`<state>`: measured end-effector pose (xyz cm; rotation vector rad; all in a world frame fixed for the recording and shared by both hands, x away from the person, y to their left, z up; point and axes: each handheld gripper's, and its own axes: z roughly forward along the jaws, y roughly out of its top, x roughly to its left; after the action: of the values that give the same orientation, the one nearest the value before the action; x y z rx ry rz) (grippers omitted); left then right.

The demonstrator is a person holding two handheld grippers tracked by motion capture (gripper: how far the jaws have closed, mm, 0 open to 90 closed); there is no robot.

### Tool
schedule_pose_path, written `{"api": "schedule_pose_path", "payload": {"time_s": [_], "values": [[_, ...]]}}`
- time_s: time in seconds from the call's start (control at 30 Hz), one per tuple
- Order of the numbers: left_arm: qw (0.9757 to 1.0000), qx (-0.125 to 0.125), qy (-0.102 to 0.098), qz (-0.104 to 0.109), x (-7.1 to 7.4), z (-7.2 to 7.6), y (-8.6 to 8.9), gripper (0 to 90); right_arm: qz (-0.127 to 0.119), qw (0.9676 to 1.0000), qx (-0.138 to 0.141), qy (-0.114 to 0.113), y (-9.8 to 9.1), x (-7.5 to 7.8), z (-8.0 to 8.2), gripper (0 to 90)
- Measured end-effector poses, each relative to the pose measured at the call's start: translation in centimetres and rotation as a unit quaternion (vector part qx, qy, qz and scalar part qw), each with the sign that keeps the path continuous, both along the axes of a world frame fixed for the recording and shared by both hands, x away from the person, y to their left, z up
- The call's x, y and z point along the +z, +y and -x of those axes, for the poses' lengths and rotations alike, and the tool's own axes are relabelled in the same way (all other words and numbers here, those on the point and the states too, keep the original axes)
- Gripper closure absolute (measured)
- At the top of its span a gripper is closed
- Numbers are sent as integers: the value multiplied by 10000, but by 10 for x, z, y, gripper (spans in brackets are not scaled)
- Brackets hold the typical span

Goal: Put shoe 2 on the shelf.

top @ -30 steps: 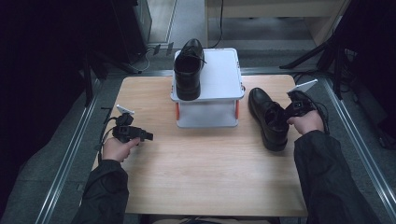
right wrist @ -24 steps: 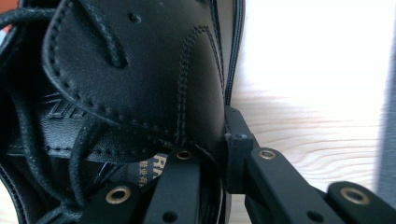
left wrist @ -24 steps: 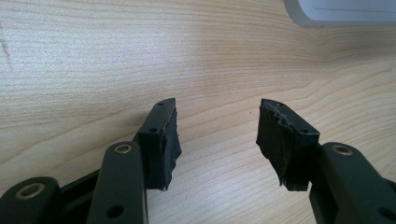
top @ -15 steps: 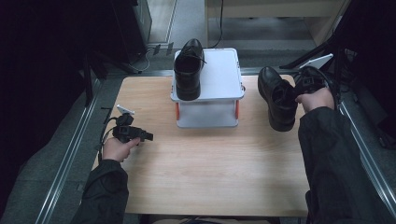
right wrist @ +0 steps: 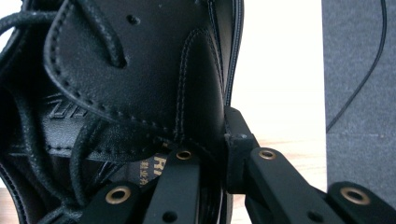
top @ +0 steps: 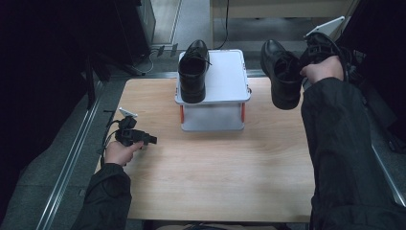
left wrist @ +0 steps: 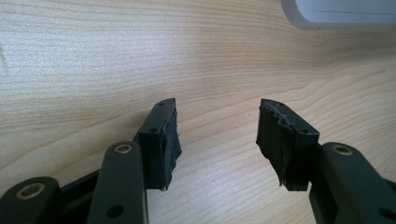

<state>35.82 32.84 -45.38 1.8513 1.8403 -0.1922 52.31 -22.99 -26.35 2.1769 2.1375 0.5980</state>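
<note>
above the far right corner of the desk (top: 225, 191), the right hand-held gripper (top: 306, 60) holds a black shoe (top: 280, 72) in the air, clear of the wood. right gripper view: jaws clenched on the shoe's side wall at the collar, one jaw inside, one outside, laces to the left. shoe's long axis runs roughly away from the person, toe at the far end, heel hanging lower.

a second black shoe (top: 193, 72) lies along the left half of the grey box (top: 225, 81), toe also far. bare right half of the lid sits just left of the held shoe, so judged next move: carry left, keep parallel. right hand far nearer.

left hand-held gripper (top: 148, 139) rests low at desk's left, jaws apart, holding nothing.
</note>
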Motion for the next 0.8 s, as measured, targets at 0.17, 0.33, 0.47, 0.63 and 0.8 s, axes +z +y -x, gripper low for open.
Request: {"api": "schedule_pose_path", "payload": {"time_s": [0.17, 0.33, 0.47, 0.63, 0.8], "values": [[10000, -5, -19, 8, 0, 0, -1, 476, -82, 10000, 50, 2, 17, 21, -6, 869], [10000, 10, -13, 36, 1, 1, -1, 476, -96, 9999, 103, 2, 35, 41, -12, 869], [10000, 26, -28, 59, 1, 1, 1, 476, -29, 9999, 142, 14, 59, 54, -17, 868], [10000, 5, -47, 51, 2, 1, 1, 476, -76, 9998, 191, 60, 87, 50, -22, 868], [10000, -5, -67, 66, 2, 1, 2, 476, 35, 9995, 295, 142, 112, 40, -25, 867]]}}
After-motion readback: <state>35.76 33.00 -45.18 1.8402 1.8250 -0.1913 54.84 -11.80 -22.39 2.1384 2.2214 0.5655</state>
